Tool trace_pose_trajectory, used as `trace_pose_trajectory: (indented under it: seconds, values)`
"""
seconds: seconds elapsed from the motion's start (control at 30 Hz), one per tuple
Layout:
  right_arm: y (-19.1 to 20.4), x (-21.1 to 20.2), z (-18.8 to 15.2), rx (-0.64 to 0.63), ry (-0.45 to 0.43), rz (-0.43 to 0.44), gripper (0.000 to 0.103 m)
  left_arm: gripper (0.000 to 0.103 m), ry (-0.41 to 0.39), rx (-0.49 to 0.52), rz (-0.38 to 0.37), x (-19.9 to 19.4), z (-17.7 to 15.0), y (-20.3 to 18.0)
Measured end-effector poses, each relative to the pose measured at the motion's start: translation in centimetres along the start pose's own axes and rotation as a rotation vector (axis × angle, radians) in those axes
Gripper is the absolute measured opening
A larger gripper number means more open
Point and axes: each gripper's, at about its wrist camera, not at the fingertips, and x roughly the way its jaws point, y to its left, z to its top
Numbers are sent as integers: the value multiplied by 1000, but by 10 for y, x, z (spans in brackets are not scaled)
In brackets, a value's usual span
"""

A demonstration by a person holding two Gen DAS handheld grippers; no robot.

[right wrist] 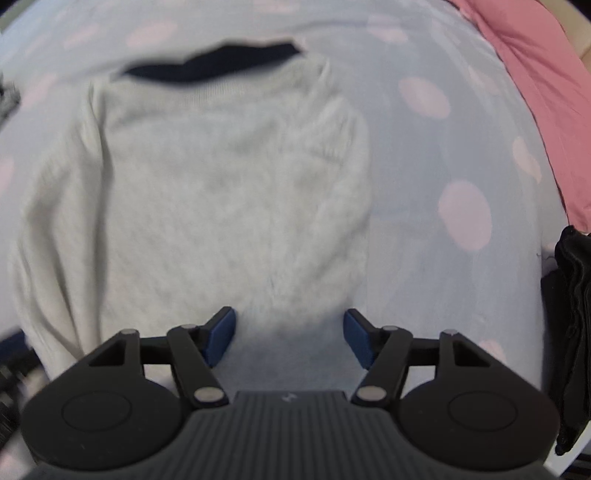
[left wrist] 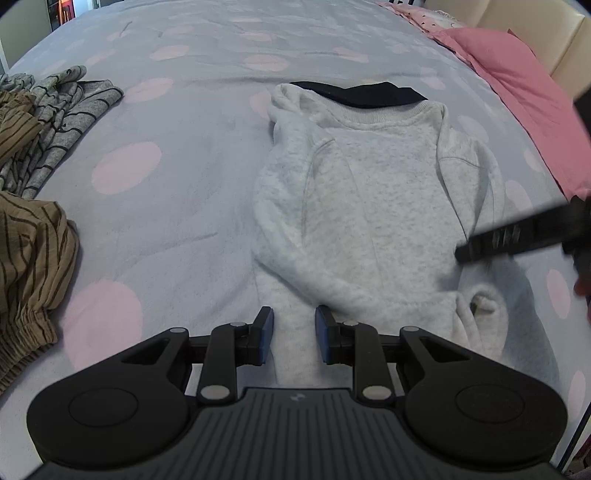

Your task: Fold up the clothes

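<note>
- Surface: bed covered by a pale blue-grey bedspread [left wrist: 192, 206] printed with large soft pink dots; cloth lightly creased. Pink quilted blanket [left wrist: 524, 96] along the far right edge, cream padded headboard [left wrist: 517, 22] behind it.
- Task item: light grey sweatshirt [left wrist: 373, 206], fleecy heathered knit with ribbed neckband, lying flat at mid-bed, neck at the far end. Both sleeves folded in over the body; one cuff bunched at the near right. A dark navy fabric edge [left wrist: 354, 94] shows just beyond the collar.
- Left side of bed: crumpled grey garment with thin black stripes [left wrist: 59, 122]; nearer, a tan striped garment with gathered elastic hem [left wrist: 33, 266].
- Left gripper [left wrist: 294, 334]: jaws narrowly parted, blue pads either side of a strip of sweatshirt fabric at its near edge; whether the pads press on it I cannot tell.
- Right gripper [right wrist: 289, 338]: jaws wide apart, nothing between them, over the sweatshirt's near hem. View blurred.
- Dark folded cloth [right wrist: 570, 314] at the right gripper view's right margin.
</note>
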Motion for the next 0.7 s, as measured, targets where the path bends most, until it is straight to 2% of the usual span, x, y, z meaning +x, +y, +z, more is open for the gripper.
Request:
trace_pose_trajectory:
  seconds: [0.03,0.1,0.17,0.23,0.33,0.43,0.53,0.6,0.63,0.67,0.7]
  values:
    - [2,2,-3,-24,-1,-11,63,22,1,4,0,2,1,0]
    - [7,1,-7,-102,-6,-25,48,22,2,16,7,5,1,-1]
    - [13,-2,-9,-187,-11,-61,27,22,3,18,10,6,1,-2]
    - [11,-2,-10,-239,-6,-93,20,22,4,21,9,6,1,-1]
    - [-9,1,-6,-243,7,-153,17,22,4,22,6,6,1,0]
    - [-37,7,-2,-215,12,-208,17,22,4,22,10,7,2,-1]
    - [-43,5,-6,-199,-18,-143,20,22,3,28,22,7,2,-3]
    - [-44,1,-10,-193,-45,-95,31,22,-1,30,28,5,2,-5]
    - [-46,-5,-13,-180,-62,-81,43,22,-5,30,30,3,1,-5]
    - [-49,-11,-15,-166,-80,-69,50,22,-10,30,31,1,0,-5]
    - [-52,-17,-18,-152,-97,-56,51,22,-15,28,32,-2,-1,-5]
